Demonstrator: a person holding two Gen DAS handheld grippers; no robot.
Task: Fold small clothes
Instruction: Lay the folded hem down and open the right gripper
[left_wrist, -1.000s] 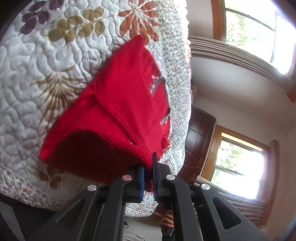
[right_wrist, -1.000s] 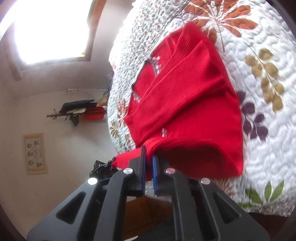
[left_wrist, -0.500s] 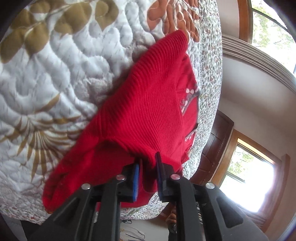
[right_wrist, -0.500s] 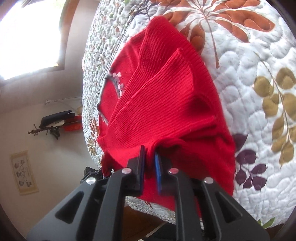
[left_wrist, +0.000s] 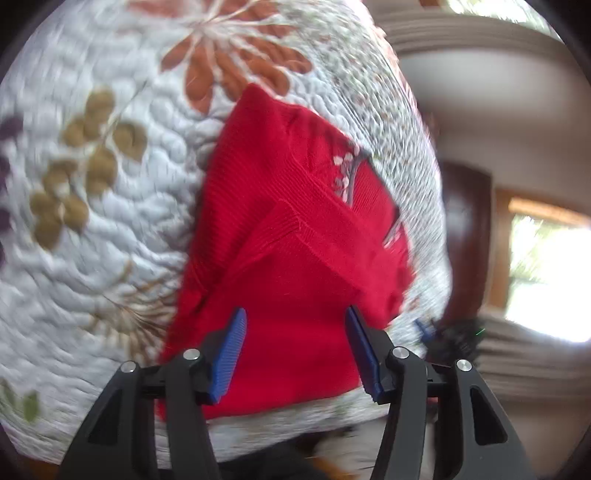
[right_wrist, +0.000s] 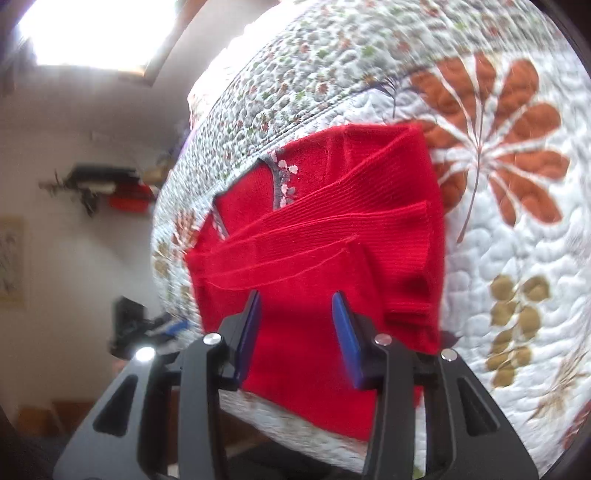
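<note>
While 2 claws gape, left claw (left_wrist: 295, 343) and right claw (right_wrist: 297, 325), 1 red sweater (left_wrist: 295, 236) lies folded.

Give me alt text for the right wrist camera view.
A folded red sweater lies on a floral quilt, sleeves crossed over its front. The right gripper hovers just before it, fingers open and empty.

A small red ribbed-knit sweater (left_wrist: 295, 236) (right_wrist: 332, 236) lies folded on the quilted floral bedspread (left_wrist: 122, 229) (right_wrist: 509, 236) of a bed, near its edge. Its sleeves are folded across the body in overlapping layers, and its lower part is doubled over them. A grey neckline trim with small white flowers shows at one end.
</note>
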